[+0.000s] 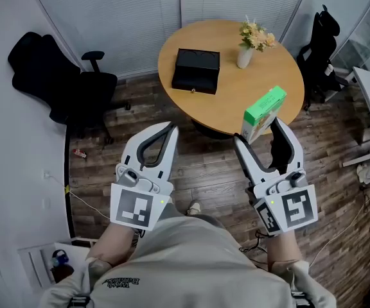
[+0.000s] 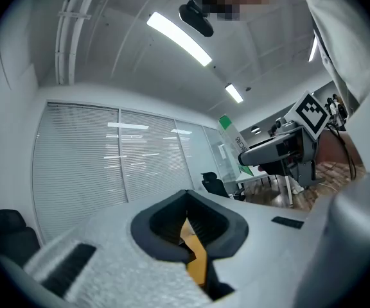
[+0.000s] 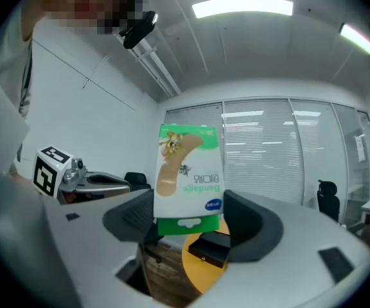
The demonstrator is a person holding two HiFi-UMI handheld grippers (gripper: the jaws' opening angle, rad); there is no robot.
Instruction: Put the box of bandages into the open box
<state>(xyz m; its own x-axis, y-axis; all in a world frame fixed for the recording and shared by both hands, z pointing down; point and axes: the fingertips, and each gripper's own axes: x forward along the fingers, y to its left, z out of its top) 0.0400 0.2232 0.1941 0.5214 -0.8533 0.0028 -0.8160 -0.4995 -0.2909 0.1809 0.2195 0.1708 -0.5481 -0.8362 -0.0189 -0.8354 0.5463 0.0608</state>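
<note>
Right gripper: clamped on a green-and-white cardboard box of bandages. It grips the box by one end, and the rest stands up out of the jaws. The box is in the air on the near right side of the round wooden table, touching nothing else.

Left gripper: jaws pressed together with nothing between them. It is held near the person, to the left of the other gripper.

Black rectangular box: sits on the far left part of the table, well apart from the bandages. From here I cannot tell whether its lid is up.

White vase of pale flowers: stands on the table just right of the black box.

Step in hand, by my judgement: the carry. The bandages are lifted but not yet delivered.

Next move calls for travel farther and leftward over the table, passing clear of the vase. Then comes a descent into the black box, then release.
</note>
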